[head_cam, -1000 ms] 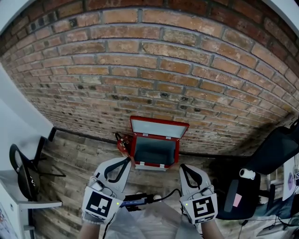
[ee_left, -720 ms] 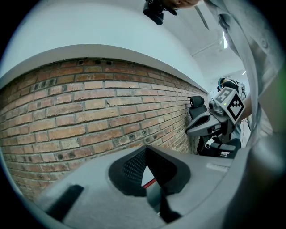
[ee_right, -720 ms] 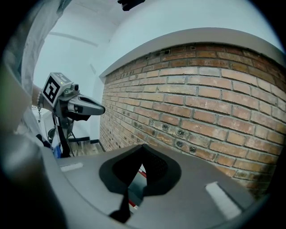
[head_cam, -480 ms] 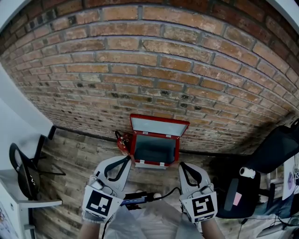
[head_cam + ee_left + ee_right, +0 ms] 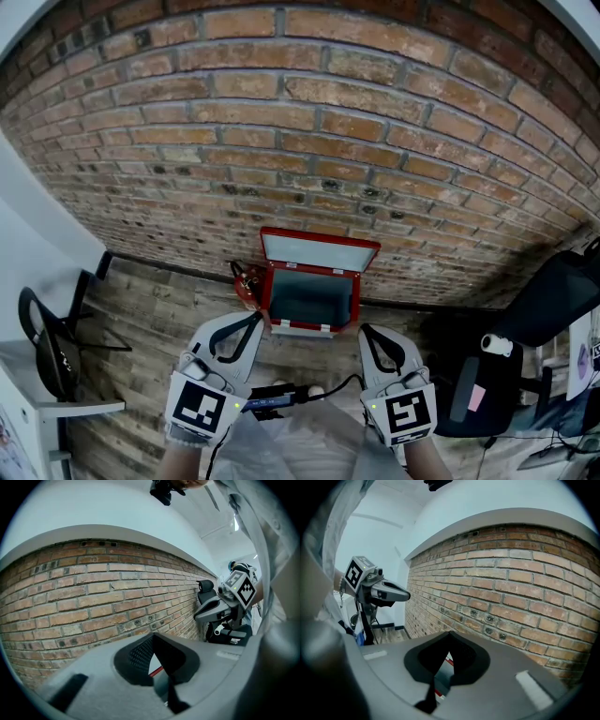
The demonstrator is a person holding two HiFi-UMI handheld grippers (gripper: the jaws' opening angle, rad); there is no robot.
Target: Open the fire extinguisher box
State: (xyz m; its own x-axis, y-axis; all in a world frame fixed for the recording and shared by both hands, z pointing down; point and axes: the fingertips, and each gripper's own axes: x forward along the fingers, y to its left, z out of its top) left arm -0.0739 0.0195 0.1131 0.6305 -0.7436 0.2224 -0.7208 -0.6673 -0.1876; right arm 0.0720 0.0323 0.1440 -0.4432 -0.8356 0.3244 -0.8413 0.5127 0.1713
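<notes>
The red fire extinguisher box (image 5: 312, 298) stands on the wooden floor against the brick wall, its lid (image 5: 319, 253) raised and leaning back, the dark inside showing. A red extinguisher (image 5: 246, 281) sits just left of the box. My left gripper (image 5: 255, 322) hovers in front of the box's left corner, shut and empty. My right gripper (image 5: 367, 333) hangs in front of the box's right corner, also shut with nothing in it. In the left gripper view the jaw tips (image 5: 153, 635) meet, and a sliver of red box shows through them. The right gripper view shows its tips (image 5: 450, 633) together too.
A black office chair (image 5: 548, 300) stands at the right, near the wall. A black folded stand (image 5: 52, 347) and a white wall surface are at the left. A cable with a small black device (image 5: 272, 401) runs between my hands. The brick wall (image 5: 309, 122) fills the background.
</notes>
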